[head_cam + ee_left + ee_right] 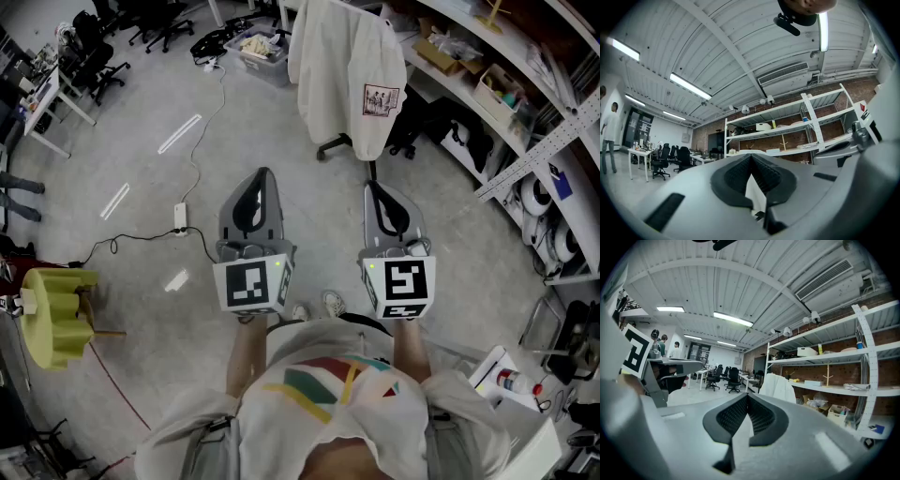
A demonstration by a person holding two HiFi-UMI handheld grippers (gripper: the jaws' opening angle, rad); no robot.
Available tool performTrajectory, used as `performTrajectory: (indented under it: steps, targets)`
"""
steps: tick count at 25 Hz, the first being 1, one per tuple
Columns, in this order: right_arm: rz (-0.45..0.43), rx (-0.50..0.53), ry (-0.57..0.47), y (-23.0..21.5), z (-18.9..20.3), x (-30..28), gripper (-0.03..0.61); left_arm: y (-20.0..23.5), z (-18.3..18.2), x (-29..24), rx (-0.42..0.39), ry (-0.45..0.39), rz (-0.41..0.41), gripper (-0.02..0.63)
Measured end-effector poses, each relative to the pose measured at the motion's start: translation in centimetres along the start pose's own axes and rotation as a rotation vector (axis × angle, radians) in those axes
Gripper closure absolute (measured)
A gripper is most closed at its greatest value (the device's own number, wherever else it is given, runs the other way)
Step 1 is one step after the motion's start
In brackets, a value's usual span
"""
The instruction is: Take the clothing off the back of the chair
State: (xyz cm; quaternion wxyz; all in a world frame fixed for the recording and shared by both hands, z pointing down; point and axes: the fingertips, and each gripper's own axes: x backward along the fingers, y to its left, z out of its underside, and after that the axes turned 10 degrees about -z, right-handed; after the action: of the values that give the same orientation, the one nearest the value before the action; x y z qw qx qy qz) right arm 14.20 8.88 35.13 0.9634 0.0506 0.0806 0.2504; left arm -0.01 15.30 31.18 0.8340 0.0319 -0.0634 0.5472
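1 cream garment (pixel 342 80) hangs long-axis vertical over the chair (pixel 333 146).

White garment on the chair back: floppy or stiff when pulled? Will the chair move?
Likely floppy: the white garment hangs in soft folds over the chair, so it should sag from the pinch point. Probably light. The chair shows a splayed office-type base, so a sideways tug may roll or swivel it; lifting upward seems safer.
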Motion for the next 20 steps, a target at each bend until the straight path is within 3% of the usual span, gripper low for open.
performTrajectory:
  steps: [20]
  targets:
    - [-0.044, -0.015, 0.007, 4.1, -0.2, -1.0, 0.574, 3.7, -0.4, 1.4, 0.059, -0.03, 0.013, 0.6]
